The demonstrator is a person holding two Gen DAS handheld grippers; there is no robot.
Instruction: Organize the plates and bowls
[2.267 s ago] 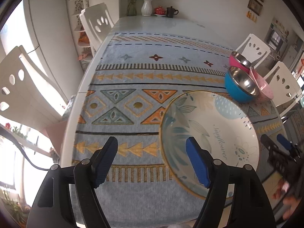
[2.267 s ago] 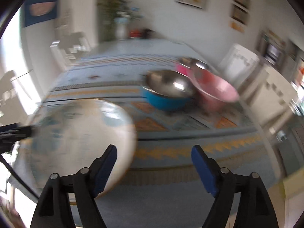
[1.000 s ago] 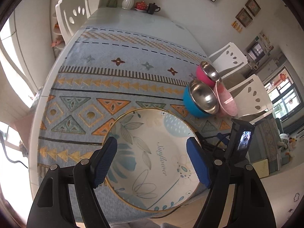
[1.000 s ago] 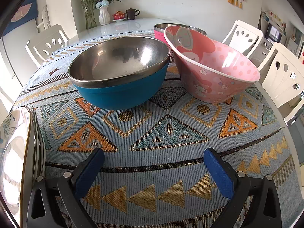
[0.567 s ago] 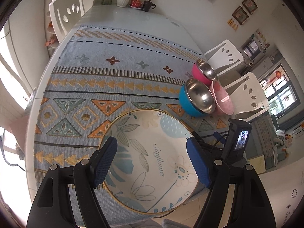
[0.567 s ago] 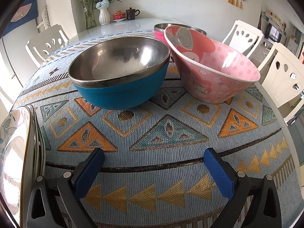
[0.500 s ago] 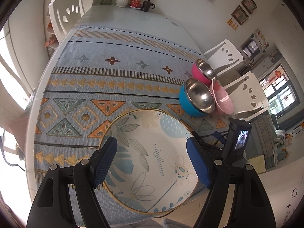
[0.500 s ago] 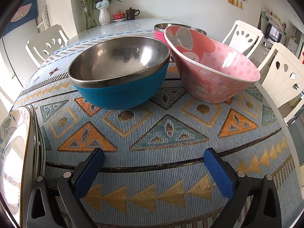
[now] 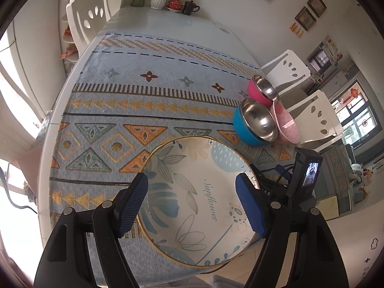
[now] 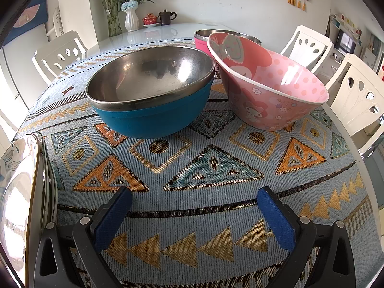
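A floral plate (image 9: 199,192) with a gold rim tops a small stack at the near edge of the table, slightly overhanging it. My left gripper (image 9: 192,204) hovers above it, open, touching nothing. The plate stack's rims (image 10: 45,180) show at the left edge of the right wrist view. A blue bowl with a steel inside (image 10: 153,115) (image 9: 242,129), a tilted pink cartoon bowl (image 10: 276,100) (image 9: 285,124) and a magenta steel bowl (image 10: 201,42) (image 9: 256,91) cluster together. My right gripper (image 10: 195,212) stands open low over the cloth in front of the bowls.
A patterned blue cloth (image 9: 148,100) covers the white table (image 9: 168,24). A vase (image 10: 132,21), a red teacup (image 10: 150,20) and a dark mug (image 10: 165,16) stand at the far end. White chairs (image 10: 360,96) (image 9: 88,19) ring the table.
Since about two seconds ago the left gripper came over the plate and the right one swung from the plate to the bowls. Over the last second nothing moved.
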